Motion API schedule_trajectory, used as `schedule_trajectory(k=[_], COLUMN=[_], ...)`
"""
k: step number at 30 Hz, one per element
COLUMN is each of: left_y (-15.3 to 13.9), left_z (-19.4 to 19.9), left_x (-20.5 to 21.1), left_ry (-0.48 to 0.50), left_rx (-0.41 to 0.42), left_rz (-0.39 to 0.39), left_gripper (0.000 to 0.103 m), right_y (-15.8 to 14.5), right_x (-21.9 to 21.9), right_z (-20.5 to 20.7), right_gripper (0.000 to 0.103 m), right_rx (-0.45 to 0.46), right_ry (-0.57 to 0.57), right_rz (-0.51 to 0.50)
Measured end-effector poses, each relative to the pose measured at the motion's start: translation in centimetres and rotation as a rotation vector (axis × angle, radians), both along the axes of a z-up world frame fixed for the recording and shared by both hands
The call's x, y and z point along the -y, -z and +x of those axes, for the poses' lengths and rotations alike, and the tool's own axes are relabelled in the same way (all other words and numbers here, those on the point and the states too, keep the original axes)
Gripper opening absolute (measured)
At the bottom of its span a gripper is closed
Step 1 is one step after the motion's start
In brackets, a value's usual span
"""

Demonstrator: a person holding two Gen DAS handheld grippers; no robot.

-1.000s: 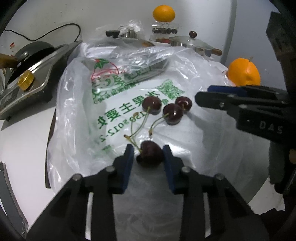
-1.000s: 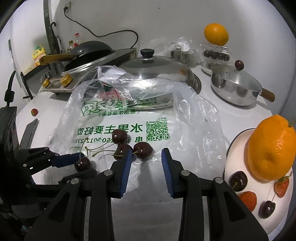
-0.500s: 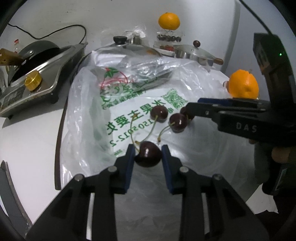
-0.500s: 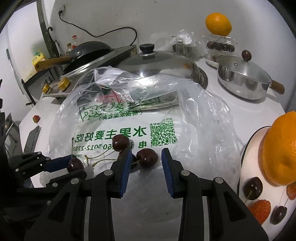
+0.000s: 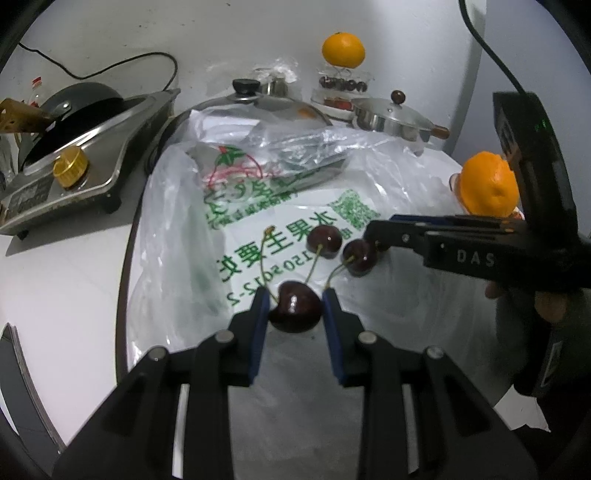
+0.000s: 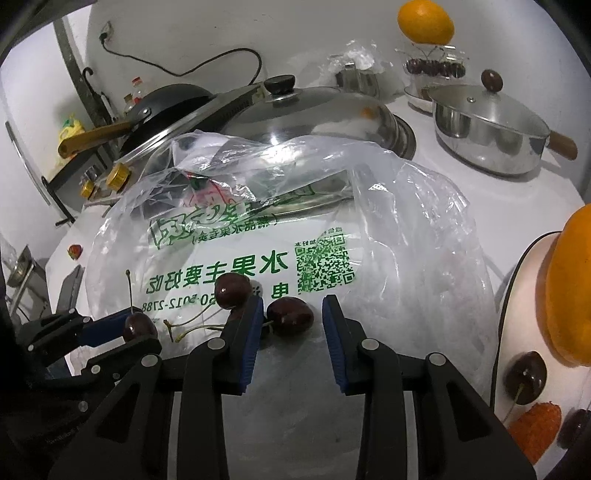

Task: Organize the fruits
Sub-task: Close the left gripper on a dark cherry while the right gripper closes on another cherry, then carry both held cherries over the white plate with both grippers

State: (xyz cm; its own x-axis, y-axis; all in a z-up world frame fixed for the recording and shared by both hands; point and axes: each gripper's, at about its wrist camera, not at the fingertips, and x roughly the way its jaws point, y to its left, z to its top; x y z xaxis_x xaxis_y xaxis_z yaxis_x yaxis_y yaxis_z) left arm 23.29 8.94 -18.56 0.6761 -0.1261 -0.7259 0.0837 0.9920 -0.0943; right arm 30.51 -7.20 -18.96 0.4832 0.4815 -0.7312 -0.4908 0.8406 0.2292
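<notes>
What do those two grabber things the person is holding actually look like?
Each is black plastic with two straight fingers lined with ribbed blue pads and round silver screws at the joints. The right gripper has pale "DAS" lettering on its side, a boxy black housing with a small green light, and a black cable running up.

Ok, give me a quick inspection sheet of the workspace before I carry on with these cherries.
Surface: white counter, largely under a printed plastic bag.
Job's things: loose cherries on the bag; plate with an orange and more fruit.
Clutter: pot lid, saucepan, wok on a stove.
Grippers: left gripper shut on a cherry; right gripper open around another cherry.
Cables: black cord along the wall.
Surroundings: second orange at the back.
</notes>
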Motion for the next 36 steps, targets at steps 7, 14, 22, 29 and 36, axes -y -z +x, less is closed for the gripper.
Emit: schedule_trajectory(k=[7,14,22,29,36], left_y=[-0.1,-0.3,-0.9,-1.6,-2.4], left_z=[0.2,-0.1,-0.6,-1.2,-1.9], left_x=[0.0,0.0,0.2,0.4,1.1], left_ry=[0.001,0.004,0.004,0.001,0.014], left_rx=[0.007,0.015,0.029,0.044,0.062], left_rz=[-0.003,0.000,0.006,0.008,0.012], left_gripper=[0.030,0.030,0.030,0.030,0.030], right_y=[0.1,0.2,-0.4,-1.8,-3.0], right_x=[0.2,0.5,0.4,0.6,1.4], right_z=[0.3,0.3,-0.6,-1.6,-2.9], right_gripper=[0.031,0.031,0.026,0.026,0.026], right_rx=[-0.030,-0.061,-0.026,0.010,0.041], right_ry=[-0.010,-0.009,-0.013,-0.016,-0.008], right_rz=[0.032,0.062,0.053,0.055,0.053])
